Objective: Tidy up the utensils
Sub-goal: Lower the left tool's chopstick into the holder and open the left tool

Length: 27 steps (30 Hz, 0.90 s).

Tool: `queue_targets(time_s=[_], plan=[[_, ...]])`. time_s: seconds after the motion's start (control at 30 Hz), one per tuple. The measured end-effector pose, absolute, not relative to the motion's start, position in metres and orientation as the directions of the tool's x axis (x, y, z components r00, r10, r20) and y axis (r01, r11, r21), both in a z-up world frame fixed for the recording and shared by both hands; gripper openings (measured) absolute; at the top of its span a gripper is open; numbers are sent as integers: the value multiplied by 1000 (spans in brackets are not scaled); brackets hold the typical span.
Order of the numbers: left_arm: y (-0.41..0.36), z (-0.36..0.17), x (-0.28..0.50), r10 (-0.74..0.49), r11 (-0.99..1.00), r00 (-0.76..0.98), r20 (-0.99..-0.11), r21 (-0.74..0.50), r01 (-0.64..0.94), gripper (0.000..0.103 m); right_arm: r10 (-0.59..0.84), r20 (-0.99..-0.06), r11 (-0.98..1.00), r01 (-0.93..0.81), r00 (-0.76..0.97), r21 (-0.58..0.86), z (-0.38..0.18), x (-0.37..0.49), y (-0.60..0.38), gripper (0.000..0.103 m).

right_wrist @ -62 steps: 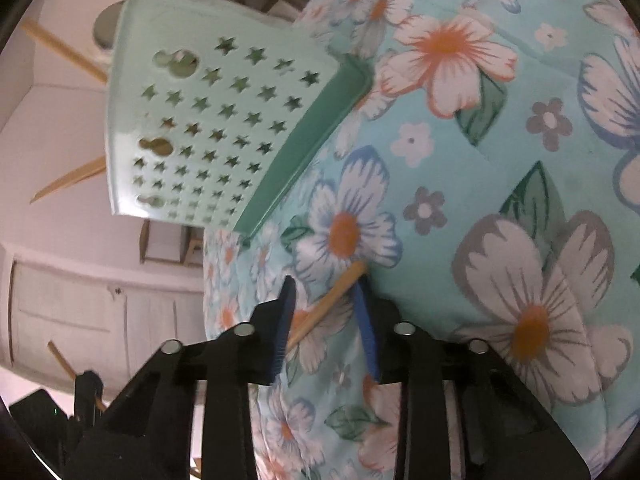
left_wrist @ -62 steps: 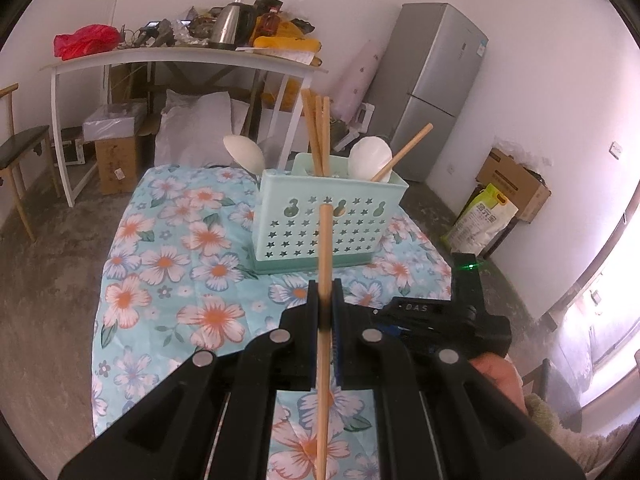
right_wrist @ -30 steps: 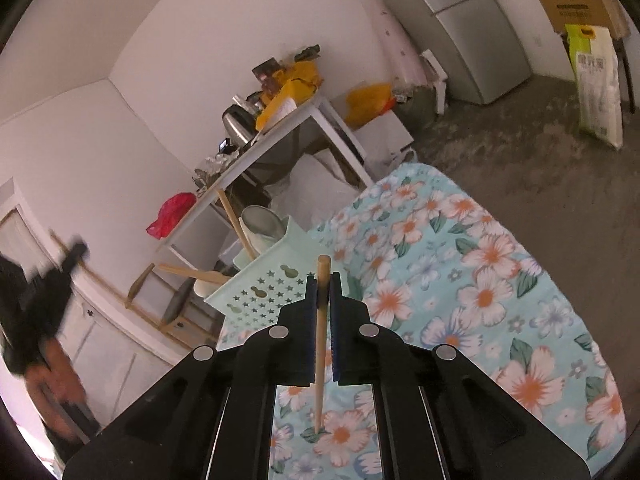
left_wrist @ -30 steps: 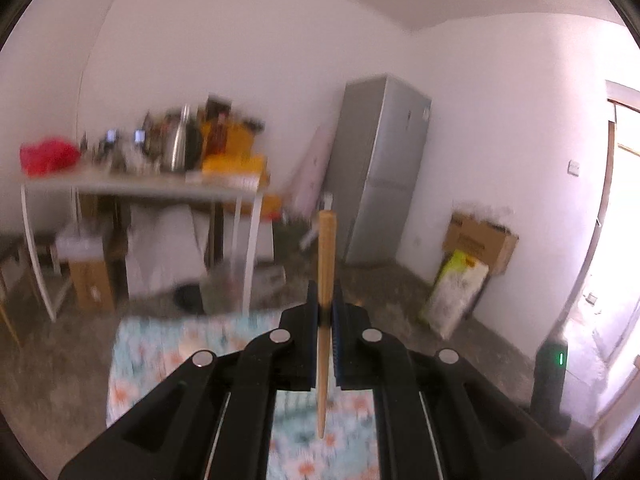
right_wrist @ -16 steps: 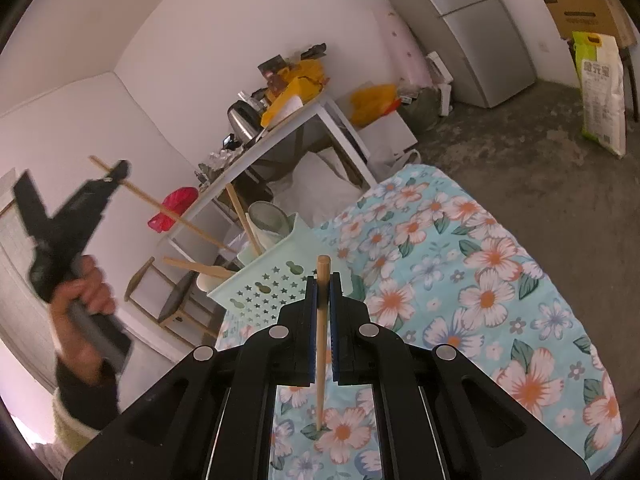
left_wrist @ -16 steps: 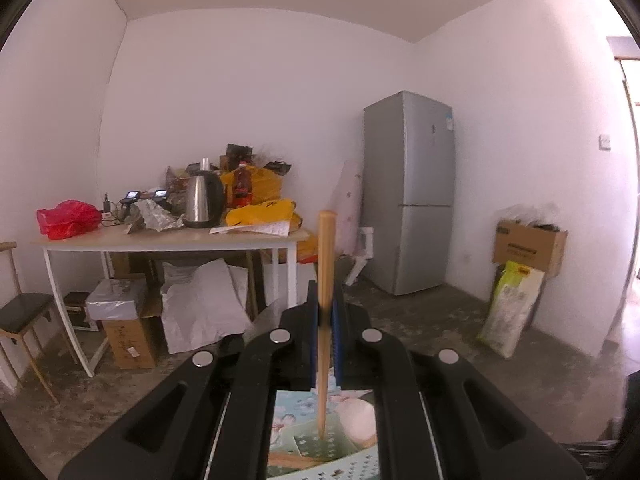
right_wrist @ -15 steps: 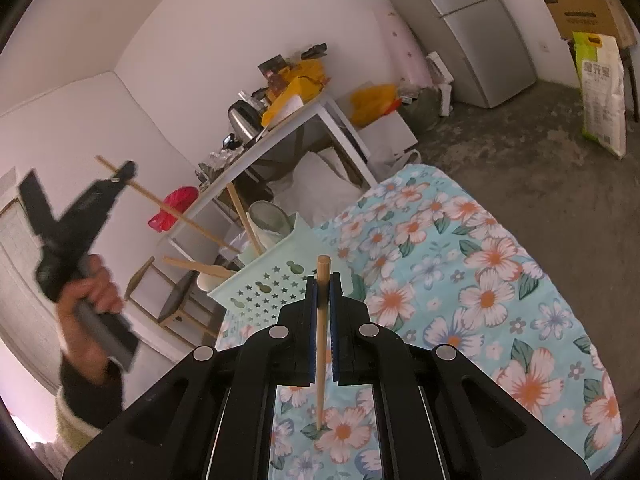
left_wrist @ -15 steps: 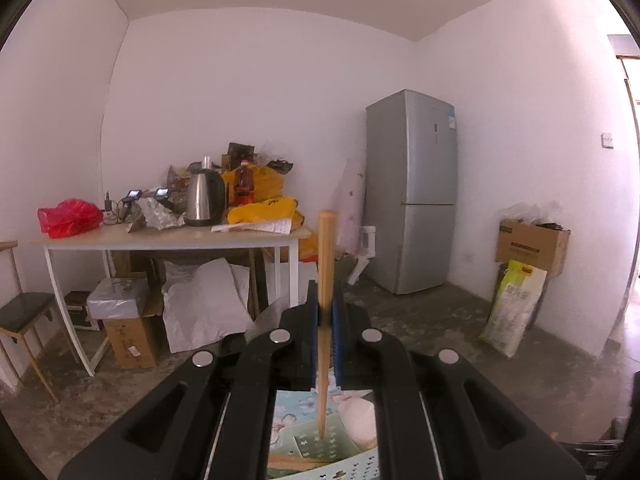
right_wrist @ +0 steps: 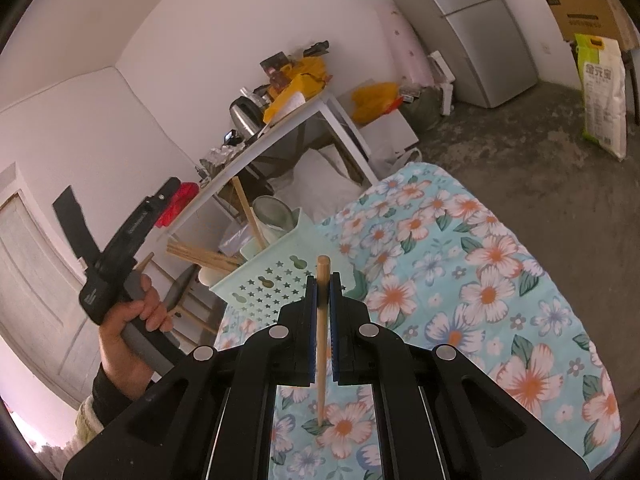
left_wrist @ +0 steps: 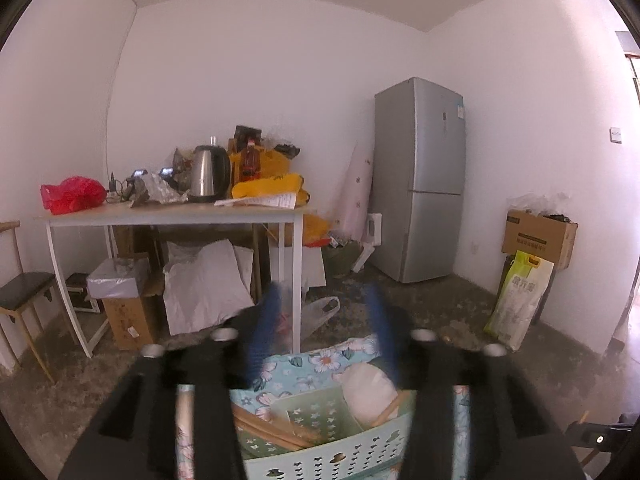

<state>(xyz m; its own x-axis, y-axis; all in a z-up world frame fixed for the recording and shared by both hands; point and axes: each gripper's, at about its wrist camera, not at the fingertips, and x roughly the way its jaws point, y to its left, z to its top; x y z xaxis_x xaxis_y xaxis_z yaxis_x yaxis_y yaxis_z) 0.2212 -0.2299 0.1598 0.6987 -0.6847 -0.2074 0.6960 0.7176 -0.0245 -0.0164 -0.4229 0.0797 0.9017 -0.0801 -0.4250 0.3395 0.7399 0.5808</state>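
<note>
A mint-green utensil basket (left_wrist: 320, 456) with star holes sits just below my left gripper (left_wrist: 324, 328), which is open and empty, its jaws wide apart and blurred. Several wooden chopsticks (left_wrist: 276, 428) and a white spoon (left_wrist: 368, 392) lie in the basket. In the right wrist view the basket (right_wrist: 280, 276) stands on the floral cloth (right_wrist: 480, 280) ahead of my right gripper (right_wrist: 323, 280), which is shut on one wooden chopstick (right_wrist: 322, 320) held upright. The left gripper (right_wrist: 120, 248) shows there in a hand, above and left of the basket.
A white table (left_wrist: 172, 216) with a kettle (left_wrist: 208, 176) and clutter stands behind the floral table. A grey fridge (left_wrist: 424, 180) is at the back right, with a cardboard box (left_wrist: 536, 236) and a sack (left_wrist: 520, 300) by the right wall.
My left gripper has opened and let go of its chopstick over the basket; the chopstick is no longer between its jaws. My right gripper holds its chopstick as before.
</note>
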Motion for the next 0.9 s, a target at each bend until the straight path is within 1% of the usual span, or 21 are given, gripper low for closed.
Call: queue_targets(time_s=[0.23, 0.43, 0.6, 0.77, 0.9], plan=[[-207, 176, 200, -693, 710, 694, -194, -18, 704, 63, -83, -421, 751, 334, 903, 570, 83, -18, -420, 4], [-179, 178, 178, -702, 699, 673, -232, -44, 714, 78, -92, -374, 798, 293, 923, 527, 108, -19, -414, 4], [-152, 161, 162, -678, 712, 669, -305, -44, 701, 89, -100, -285, 857, 228, 953, 461, 149, -13, -407, 4], [-122, 139, 155, -646, 741, 673, -360, -81, 667, 94, -99, -177, 909, 161, 979, 384, 192, 1, -398, 4], [-102, 124, 149, -620, 764, 686, -379, -95, 638, 96, -111, -89, 945, 133, 990, 298, 221, 15, -390, 4]])
